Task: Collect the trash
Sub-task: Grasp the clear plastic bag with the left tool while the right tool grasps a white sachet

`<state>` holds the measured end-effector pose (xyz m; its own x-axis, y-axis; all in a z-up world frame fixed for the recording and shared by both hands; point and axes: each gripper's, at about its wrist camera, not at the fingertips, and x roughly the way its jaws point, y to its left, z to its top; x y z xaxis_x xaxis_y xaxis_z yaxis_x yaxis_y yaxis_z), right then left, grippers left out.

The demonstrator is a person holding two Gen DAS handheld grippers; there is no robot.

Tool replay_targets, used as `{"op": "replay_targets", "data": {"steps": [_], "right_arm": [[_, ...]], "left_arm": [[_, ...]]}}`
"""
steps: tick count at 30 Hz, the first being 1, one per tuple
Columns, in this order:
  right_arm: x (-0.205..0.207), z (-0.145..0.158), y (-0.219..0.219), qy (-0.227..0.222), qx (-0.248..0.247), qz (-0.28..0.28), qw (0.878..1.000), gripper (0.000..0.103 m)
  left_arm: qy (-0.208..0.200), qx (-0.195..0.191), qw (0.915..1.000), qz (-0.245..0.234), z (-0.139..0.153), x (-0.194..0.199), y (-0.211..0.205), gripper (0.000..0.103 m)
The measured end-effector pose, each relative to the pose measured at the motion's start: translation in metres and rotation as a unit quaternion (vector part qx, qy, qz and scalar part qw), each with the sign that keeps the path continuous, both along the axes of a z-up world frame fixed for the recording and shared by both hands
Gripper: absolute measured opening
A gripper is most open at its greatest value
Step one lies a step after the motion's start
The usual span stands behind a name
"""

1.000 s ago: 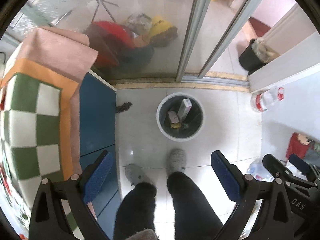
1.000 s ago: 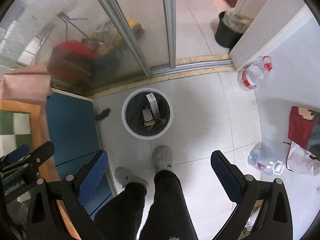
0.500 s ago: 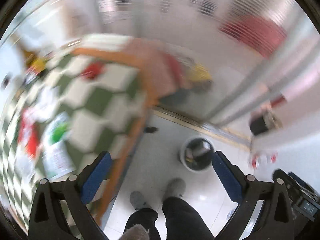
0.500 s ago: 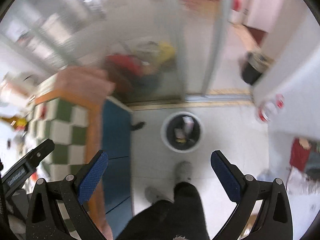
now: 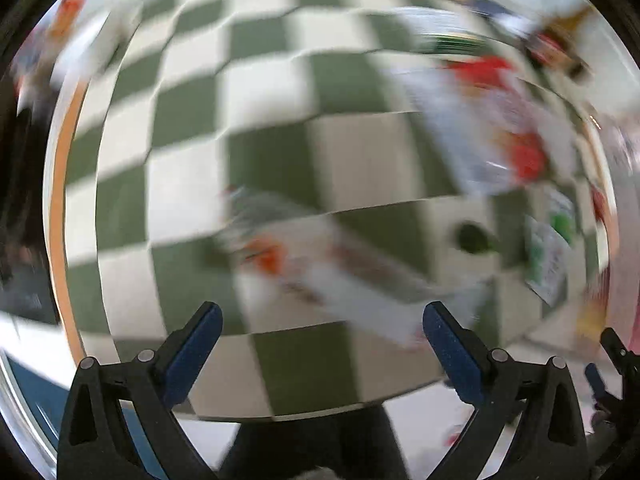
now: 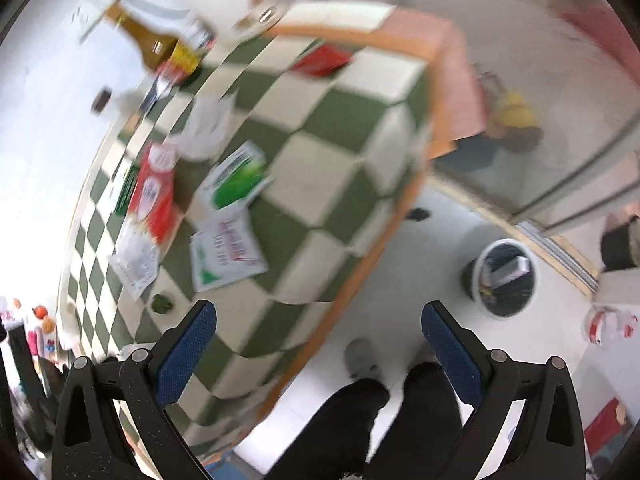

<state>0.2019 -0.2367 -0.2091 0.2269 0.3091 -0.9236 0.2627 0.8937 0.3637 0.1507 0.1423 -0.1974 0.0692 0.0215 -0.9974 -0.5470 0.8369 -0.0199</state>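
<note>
Both empty and spread wide, left gripper (image 5: 318,326) above a blurred wrapper (image 5: 320,268) on the checkered tablecloth (image 5: 192,92), right gripper (image 6: 318,324) near packets (image 6: 226,256), trash bin (image 6: 504,278) on floor well apart: likely misgrasp through blur, pinching cloth instead.

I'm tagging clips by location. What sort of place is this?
Probably a home dining or kitchen corner: a table under a checked cloth strewn with wrappers, a sauce bottle at its far edge, and a bin on the tiled floor by a sliding glass door.
</note>
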Motion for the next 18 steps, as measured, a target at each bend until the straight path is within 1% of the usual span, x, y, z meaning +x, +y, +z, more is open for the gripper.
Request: {"op": "replay_targets", "data": {"steps": [2,3,4,5,6,7,8,9,10,11,12,13,14,15,16,18], "right_arm": [[0.022,-0.016,0.033,0.009,-0.005,0.018,1.0,0.103],[0.031,-0.023,0.043,0.013,-0.009,0.023,1.0,0.103],[0.04,-0.03,0.055,0.016,-0.015,0.028,0.999,0.103],[0.049,-0.038,0.064,0.02,-0.023,0.034,0.999,0.103],[0.057,-0.045,0.074,0.022,-0.035,0.039,0.998,0.103],[0.064,-0.051,0.082,0.024,-0.045,0.041,0.998,0.103],[0.069,-0.056,0.088,0.024,-0.054,0.043,0.997,0.103],[0.074,-0.059,0.093,0.024,-0.06,0.045,0.997,0.103],[0.079,-0.062,0.099,0.021,-0.068,0.046,0.996,0.1],[0.082,-0.065,0.101,0.019,-0.075,0.048,0.996,0.085],[0.085,-0.068,0.104,0.02,-0.081,0.052,0.995,0.074],[0.086,-0.07,0.108,0.025,-0.096,0.056,0.993,0.057],[0.086,-0.068,0.112,0.012,-0.109,0.06,0.992,0.031],[0.086,-0.068,0.115,0.007,-0.105,0.065,0.992,0.014],[0.085,-0.069,0.118,0.007,-0.107,0.07,0.992,0.003],[0.081,-0.064,0.118,-0.009,-0.103,0.072,0.992,0.001]], "left_arm": [[0.002,-0.029,0.9992,0.027,-0.016,-0.005,0.019,0.101],[-0.001,-0.041,0.9985,0.036,-0.025,-0.004,0.026,0.101],[-0.003,-0.048,0.9981,0.039,-0.03,-0.003,0.029,0.098],[-0.004,-0.052,0.9978,0.04,-0.037,0.0,0.031,0.084],[-0.005,-0.054,0.9977,0.04,-0.044,0.004,0.033,0.075],[-0.009,-0.039,0.9985,0.037,-0.044,0.008,0.033,0.071],[-0.025,-0.026,0.9991,0.024,-0.042,0.015,0.031,0.051],[-0.028,-0.012,0.9995,0.01,-0.042,0.02,0.028,0.032],[-0.025,-0.001,0.9997,-0.001,-0.043,0.026,0.027,0.006],[-0.028,0.006,0.9995,-0.011,-0.044,0.03,0.028,0.006],[-0.033,0.016,0.9991,-0.022,-0.044,0.034,0.028,0.005],[-0.037,0.03,0.9984,-0.031,-0.042,0.038,0.027,0.003],[-0.043,0.042,0.9974,-0.04,-0.04,0.04,0.027,0.002],[-0.049,0.056,0.996,-0.05,-0.038,0.042,0.028,0.002],[-0.055,0.064,0.9947,-0.059,-0.035,0.043,0.027,0.001],[-0.069,0.087,0.991,-0.075,-0.026,0.044,0.025,0.001]]}}
